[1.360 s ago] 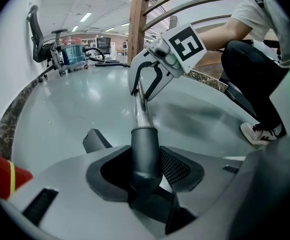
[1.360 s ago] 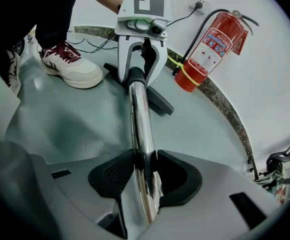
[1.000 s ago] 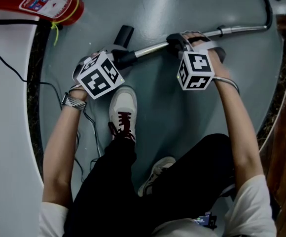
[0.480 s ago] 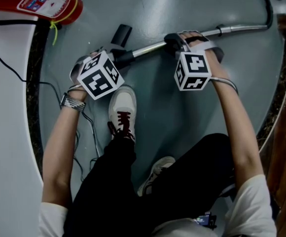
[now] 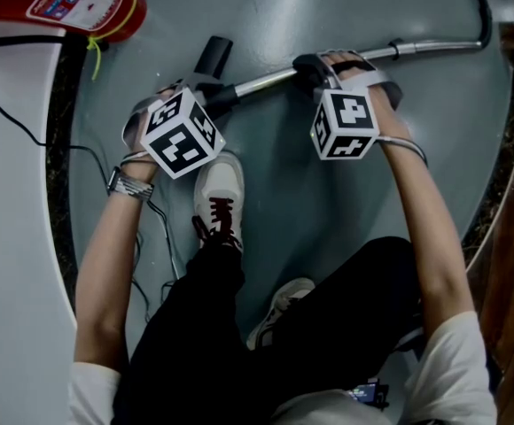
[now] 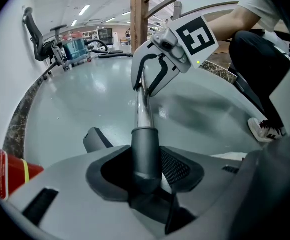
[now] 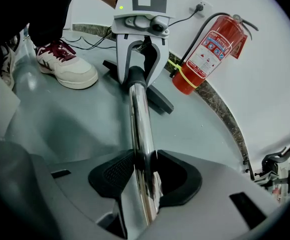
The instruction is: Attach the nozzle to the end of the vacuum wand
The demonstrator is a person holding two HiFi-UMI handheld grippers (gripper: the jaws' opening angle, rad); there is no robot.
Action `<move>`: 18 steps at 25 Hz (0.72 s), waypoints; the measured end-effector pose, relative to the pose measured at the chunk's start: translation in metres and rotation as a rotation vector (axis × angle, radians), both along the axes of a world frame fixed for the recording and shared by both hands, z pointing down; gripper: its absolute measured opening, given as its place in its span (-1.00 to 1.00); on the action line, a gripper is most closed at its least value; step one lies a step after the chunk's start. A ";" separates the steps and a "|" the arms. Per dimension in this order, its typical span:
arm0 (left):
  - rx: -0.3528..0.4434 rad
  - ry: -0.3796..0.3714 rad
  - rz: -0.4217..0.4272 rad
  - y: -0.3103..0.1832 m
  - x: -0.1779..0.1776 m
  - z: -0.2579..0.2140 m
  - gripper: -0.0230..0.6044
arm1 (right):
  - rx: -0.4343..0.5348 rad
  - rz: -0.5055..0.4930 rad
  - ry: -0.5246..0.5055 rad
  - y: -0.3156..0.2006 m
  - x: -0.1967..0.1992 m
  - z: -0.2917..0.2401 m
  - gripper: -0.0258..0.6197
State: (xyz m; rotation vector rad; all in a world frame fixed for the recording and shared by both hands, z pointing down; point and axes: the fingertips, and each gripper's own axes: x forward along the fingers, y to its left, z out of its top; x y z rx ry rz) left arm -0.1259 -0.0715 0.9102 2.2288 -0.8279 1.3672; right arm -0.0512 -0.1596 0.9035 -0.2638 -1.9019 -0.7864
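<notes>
Left gripper (image 6: pixel 147 184) has its jaws clamped on the nozzle's (image 7: pixel 136 78) dark neck. Right gripper (image 7: pixel 144 181) jaws are clenched round the chrome wand (image 7: pixel 141 129) further along. The wand's end meets that neck, and the nozzle head sits low on the grey floor (image 5: pixel 328 211) near a white sneaker (image 5: pixel 219 189).

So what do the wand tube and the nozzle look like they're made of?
The wand tube is probably metal with a polished, chrome-like finish: it mirrors its surroundings and carries bright streaks along its length. The nozzle is likely moulded plastic, matte dark grey: its surface is dull and even, with only a soft sheen.
</notes>
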 end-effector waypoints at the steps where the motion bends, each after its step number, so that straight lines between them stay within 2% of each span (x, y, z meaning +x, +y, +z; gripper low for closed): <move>1: -0.005 0.007 -0.012 -0.001 0.000 -0.001 -0.35 | 0.002 0.002 -0.002 0.000 0.000 0.000 -0.44; 4: -0.008 0.029 -0.046 -0.003 0.000 -0.006 -0.35 | 0.003 0.005 -0.006 -0.001 -0.002 -0.001 -0.44; 9: -0.010 0.038 -0.056 -0.005 -0.001 -0.008 -0.35 | 0.005 0.011 -0.009 -0.001 -0.002 -0.001 -0.44; 18: 0.011 -0.001 0.012 -0.004 0.001 0.000 -0.35 | 0.016 -0.004 -0.005 0.001 -0.003 0.001 -0.44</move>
